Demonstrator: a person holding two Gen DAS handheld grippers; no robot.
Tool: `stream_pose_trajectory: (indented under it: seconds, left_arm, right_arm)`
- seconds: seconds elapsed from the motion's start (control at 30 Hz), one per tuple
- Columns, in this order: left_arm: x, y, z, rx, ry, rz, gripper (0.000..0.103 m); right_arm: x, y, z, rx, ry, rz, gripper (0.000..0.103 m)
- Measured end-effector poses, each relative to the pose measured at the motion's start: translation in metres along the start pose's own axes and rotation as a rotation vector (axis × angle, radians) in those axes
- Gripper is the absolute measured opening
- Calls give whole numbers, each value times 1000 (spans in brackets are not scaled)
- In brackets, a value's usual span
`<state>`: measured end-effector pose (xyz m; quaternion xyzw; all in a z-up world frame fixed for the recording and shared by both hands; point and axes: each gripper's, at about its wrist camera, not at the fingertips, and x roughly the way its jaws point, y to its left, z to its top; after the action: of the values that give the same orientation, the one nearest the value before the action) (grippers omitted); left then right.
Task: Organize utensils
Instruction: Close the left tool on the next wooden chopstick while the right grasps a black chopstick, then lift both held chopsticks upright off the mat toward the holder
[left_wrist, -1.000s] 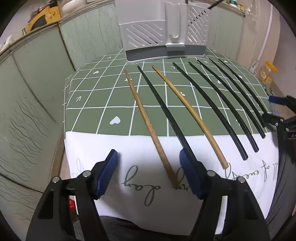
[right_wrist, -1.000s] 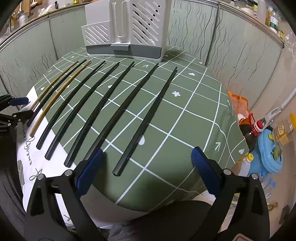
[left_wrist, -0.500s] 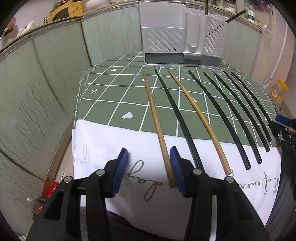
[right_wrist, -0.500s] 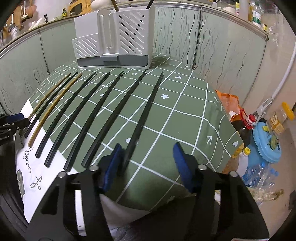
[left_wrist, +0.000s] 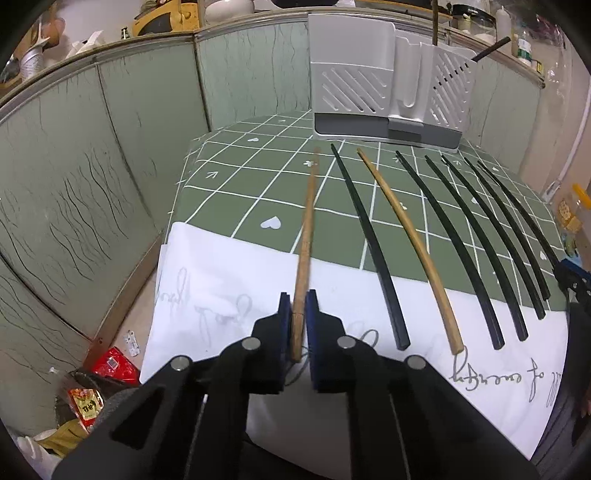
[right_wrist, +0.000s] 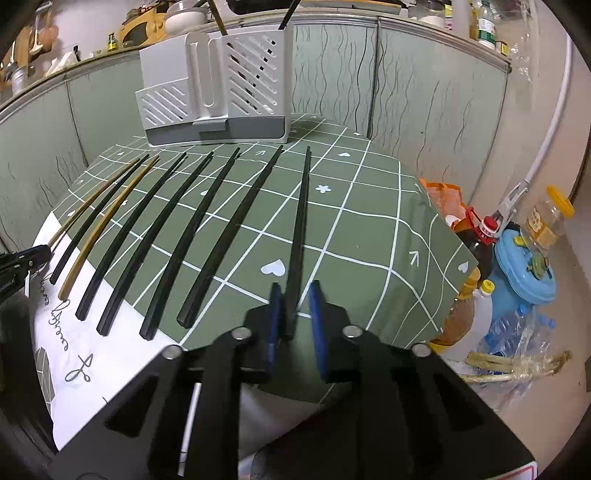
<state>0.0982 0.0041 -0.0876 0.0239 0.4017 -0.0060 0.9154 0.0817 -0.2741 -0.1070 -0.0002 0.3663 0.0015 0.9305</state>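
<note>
Several chopsticks lie fanned on a green checked tablecloth (left_wrist: 258, 184). My left gripper (left_wrist: 297, 300) is shut on the near end of the leftmost wooden chopstick (left_wrist: 307, 229), whose far tip rests on the cloth. My right gripper (right_wrist: 294, 294) is shut on the near end of the rightmost black chopstick (right_wrist: 300, 221). Between them lie a second wooden chopstick (left_wrist: 410, 240) and several black chopsticks (right_wrist: 207, 236). A grey slotted utensil holder (left_wrist: 388, 96) (right_wrist: 218, 96) stands at the table's far edge with two sticks upright in it.
A white printed cloth (left_wrist: 369, 369) covers the table's near edge. Green wavy-patterned panels (left_wrist: 92, 184) wall the back and left. Bottles, a blue lid and bags (right_wrist: 517, 280) crowd the floor to the right; red packets (left_wrist: 110, 365) lie on the floor at left.
Both grippers went from wide open to shut, the left onto the leftmost wooden chopstick and the right onto the rightmost black one. Both views tilted up slightly.
</note>
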Motion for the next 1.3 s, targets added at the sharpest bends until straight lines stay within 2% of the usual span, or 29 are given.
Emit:
stream_pose_trajectory:
  seconds: [0.33,0.77,1.3]
  left_arm:
    - [0,12,4,-60,11,-63,8]
    - [-24,24,18,-66,-30,-76,8]
    - [-27,25,21,-60,-30,-87,8]
  right_arm:
    - [-2,-8,3,42,-7,21,6]
    - [-22,-15,20,39,-31,65,6]
    - [-38,-18,31,40,-65,81,6]
